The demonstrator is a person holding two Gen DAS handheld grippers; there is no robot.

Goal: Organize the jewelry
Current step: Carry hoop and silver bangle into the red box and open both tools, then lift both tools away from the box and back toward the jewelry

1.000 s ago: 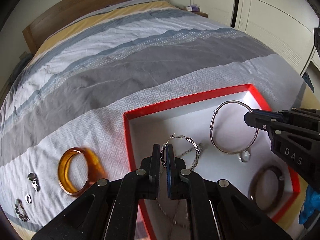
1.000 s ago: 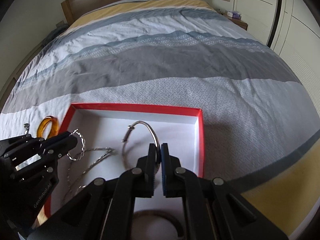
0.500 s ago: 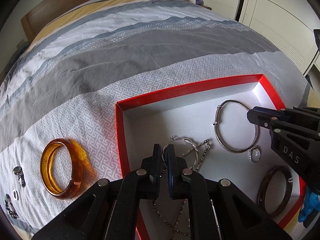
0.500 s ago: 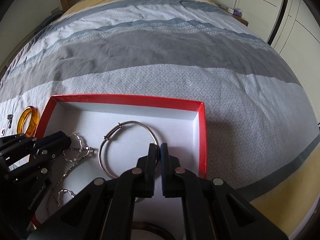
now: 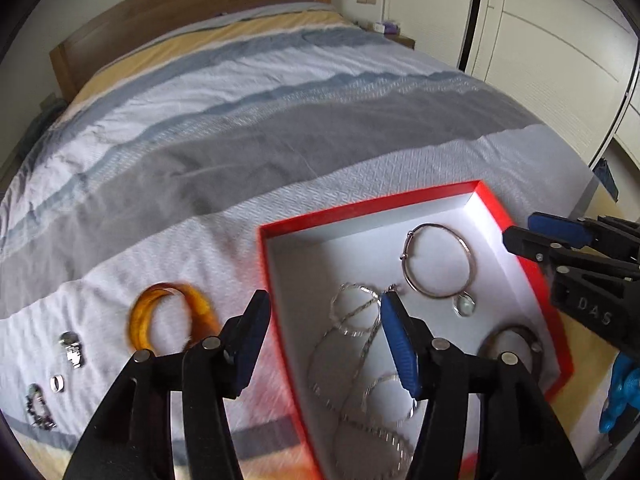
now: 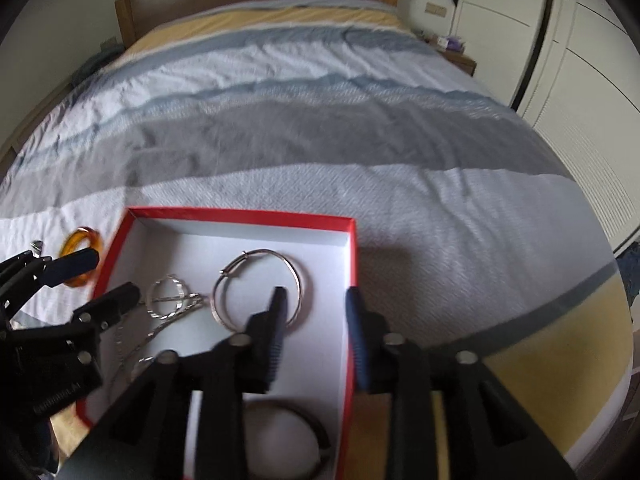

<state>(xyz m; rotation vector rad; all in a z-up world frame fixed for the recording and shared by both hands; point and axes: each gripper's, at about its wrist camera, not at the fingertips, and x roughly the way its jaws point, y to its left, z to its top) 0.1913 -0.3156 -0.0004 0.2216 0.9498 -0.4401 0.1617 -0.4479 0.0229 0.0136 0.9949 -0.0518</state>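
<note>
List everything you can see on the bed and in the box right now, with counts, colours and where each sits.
Box: one, red rim, white inside, on bedspread.
Silver bangle: one, silver, with pendant, in box.
Twisted chains: tangled, count unclear, silver, in box, left part.
Dark bangle: one, brown, box's near corner.
Amber bangle: one, orange, bedspread left of box.
Small pieces: several, silvery, bedspread far left.
Bedspread: one, grey, white, blue, yellow stripes.
Left gripper: jaws open.
Right gripper: jaws open.

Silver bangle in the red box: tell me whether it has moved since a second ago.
Yes. The silver bangle was lifted and pinched in the right tool; now it lies flat on the floor of the red box, released, near the far wall.
</note>
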